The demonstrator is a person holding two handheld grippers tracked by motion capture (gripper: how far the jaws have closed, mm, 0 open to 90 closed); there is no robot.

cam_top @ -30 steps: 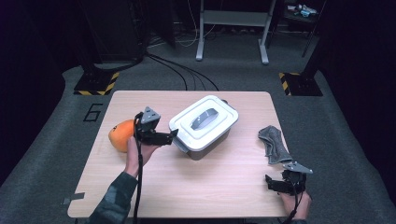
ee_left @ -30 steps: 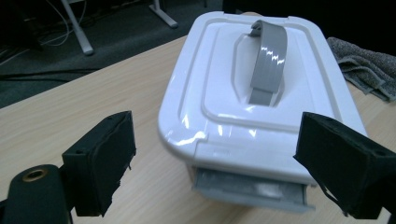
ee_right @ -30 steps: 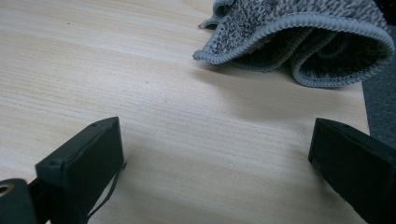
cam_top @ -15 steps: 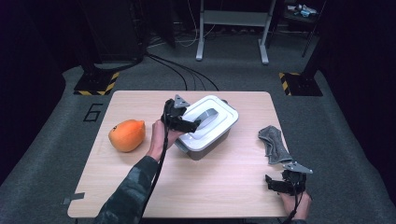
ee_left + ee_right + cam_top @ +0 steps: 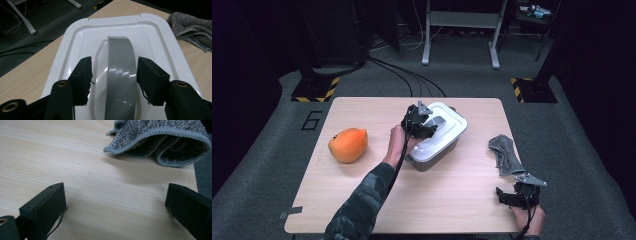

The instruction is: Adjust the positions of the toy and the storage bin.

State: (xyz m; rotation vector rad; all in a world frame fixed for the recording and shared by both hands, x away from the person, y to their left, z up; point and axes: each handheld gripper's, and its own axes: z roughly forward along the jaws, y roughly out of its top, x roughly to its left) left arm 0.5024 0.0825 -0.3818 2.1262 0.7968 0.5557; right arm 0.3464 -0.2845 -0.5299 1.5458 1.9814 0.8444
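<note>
A white lidded box (image 5: 439, 137) sits near the middle of the wooden table (image 5: 362, 200), slightly to the right of centre and toward the far side, turned at an angle to the table edges. Its lid (image 5: 155, 32) is glossy white plastic with rounded corners, a raised rim and a sunken centre panel; a broad grey handle (image 5: 121, 75) arches lengthwise over that panel and catches bright glints of light. The box body below the lid looks grey in the high view. The left gripper (image 5: 419, 122) hangs over the near-left part of the lid, and its jaws have just been closing: they now straddle the grey handle, one pad on each side, with a narrow gap showing between each pad and the handle, so nothing is clamped. The right gripper (image 5: 517, 196) rests at the near right corner of the table with its jaws spread wide over bare wood, just near of a crumpled grey cloth (image 5: 162, 142). An orange fruit (image 5: 348, 145) lies well to the left of the box.
</note>
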